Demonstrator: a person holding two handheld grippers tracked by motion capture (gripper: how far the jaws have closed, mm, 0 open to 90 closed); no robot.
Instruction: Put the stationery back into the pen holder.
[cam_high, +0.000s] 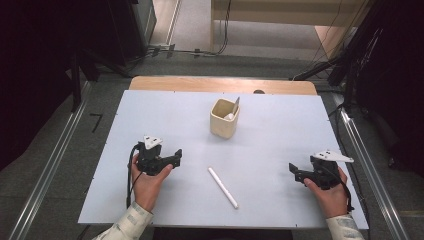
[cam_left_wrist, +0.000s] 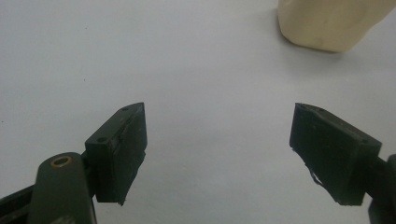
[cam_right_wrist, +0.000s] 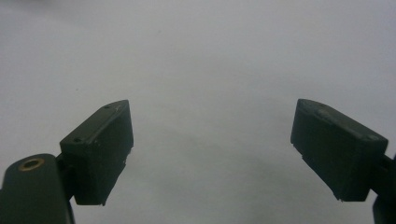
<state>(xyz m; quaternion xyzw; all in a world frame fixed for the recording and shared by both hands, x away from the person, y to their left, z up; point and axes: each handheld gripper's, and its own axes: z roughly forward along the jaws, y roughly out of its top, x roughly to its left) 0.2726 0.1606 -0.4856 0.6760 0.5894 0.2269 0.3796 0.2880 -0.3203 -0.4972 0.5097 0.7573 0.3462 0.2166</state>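
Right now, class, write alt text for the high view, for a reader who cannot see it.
A white pen lies on a pale table between two open hand-held grippers, left and right. Behind it stands a cream cup holding two items.

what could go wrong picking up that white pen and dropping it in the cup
The white pen lies flat on the table, so open jaws closing on it may scrape the surface or roll it away. The beige cup looks light and already holds an item, so a pen lowered at an angle might strike the rim and tip it. Both the left gripper and the right gripper flank the pen; reaching together could make them collide.
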